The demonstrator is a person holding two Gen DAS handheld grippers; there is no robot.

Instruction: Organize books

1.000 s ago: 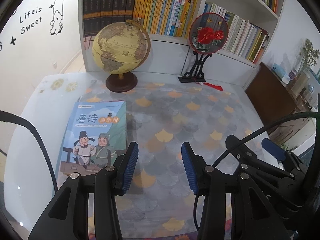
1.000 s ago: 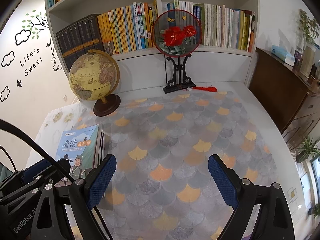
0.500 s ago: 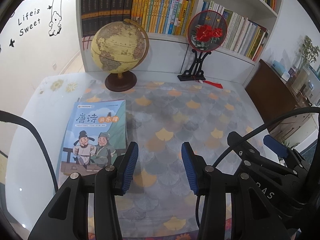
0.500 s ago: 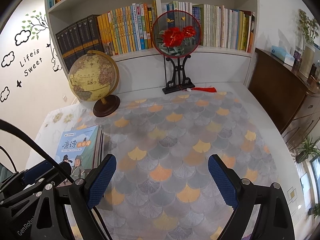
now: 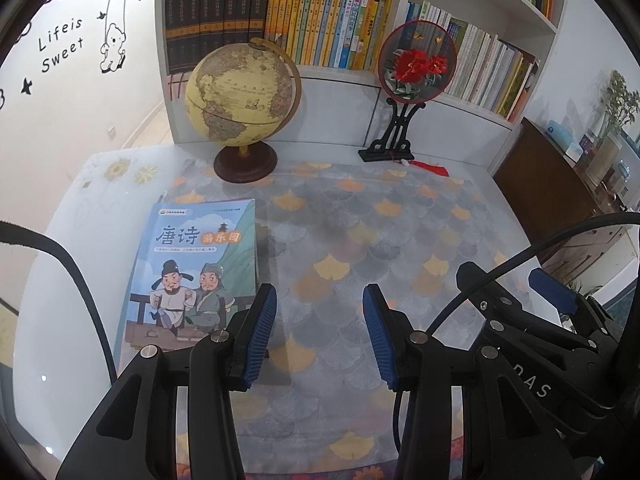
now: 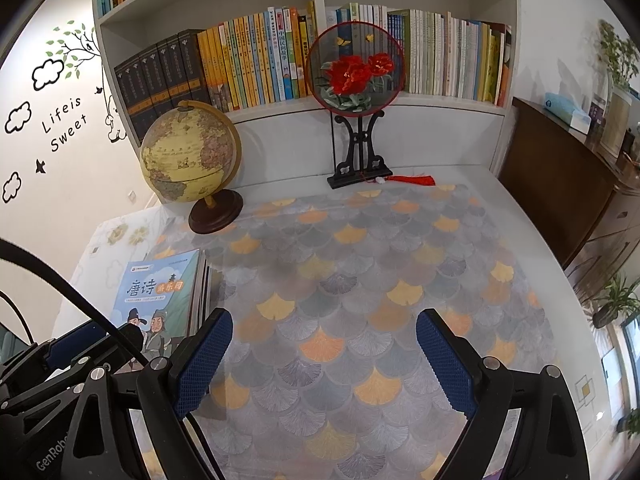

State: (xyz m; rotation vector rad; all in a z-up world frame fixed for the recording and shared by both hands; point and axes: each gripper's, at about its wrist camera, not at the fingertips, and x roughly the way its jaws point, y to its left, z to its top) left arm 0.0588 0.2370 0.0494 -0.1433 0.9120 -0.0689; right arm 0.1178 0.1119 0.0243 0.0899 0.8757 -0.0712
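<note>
A stack of thin books topped by a light-blue picture book lies flat on the left of the table. My left gripper hovers just right of the stack's near corner, open, with nothing between its blue pads. My right gripper hangs open and wide over the patterned cloth, to the right of the stack, also holding nothing. The right gripper's black frame shows at the lower right of the left wrist view. Rows of upright books fill the white shelf behind the table.
A globe on a round wooden base stands at the back left. A round red-flower fan on a black stand stands at the back middle. The fan-patterned cloth covers the table. A dark wooden cabinet stands to the right.
</note>
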